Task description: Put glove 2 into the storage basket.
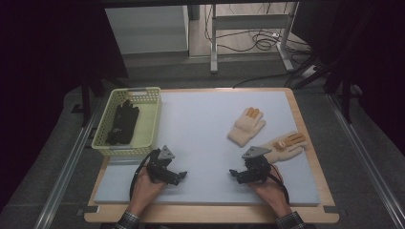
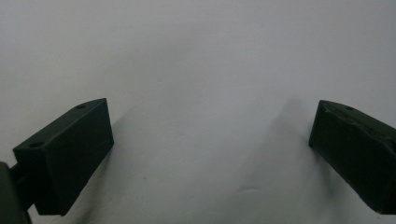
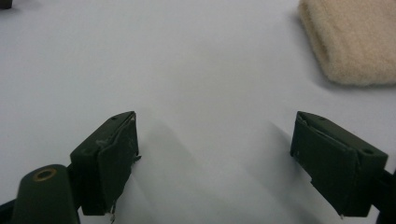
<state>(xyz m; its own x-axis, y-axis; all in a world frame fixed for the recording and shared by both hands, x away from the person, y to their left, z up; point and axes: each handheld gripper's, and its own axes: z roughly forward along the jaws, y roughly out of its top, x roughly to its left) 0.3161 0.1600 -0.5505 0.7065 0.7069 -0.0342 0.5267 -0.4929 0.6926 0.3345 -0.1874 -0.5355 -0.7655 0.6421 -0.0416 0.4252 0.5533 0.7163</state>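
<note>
Gloves: two beige ones are laid out on the mat (image 1: 200, 143), the nearer glove (image 1: 285, 145) just beyond the right gripper (image 1: 237, 174), long axis running up and to the right, cuff end closest. Far glove (image 1: 247, 125) sits a bit further in. Both grippers are spread with nothing pinched; left gripper (image 1: 180, 176) is parked near the basket (image 1: 152, 121), where a black glove (image 1: 122, 123) already lies. Plenty of bare mat between, table edge close on the right

Basket (image 1: 149, 125): pale yellow, at the bench's far left.
Black gloves (image 1: 122, 123): inside the basket.
Mat (image 1: 200, 133): pale blue, covering the bench (image 1: 305, 138).
Cables (image 1: 260, 40): on the floor behind.
</note>
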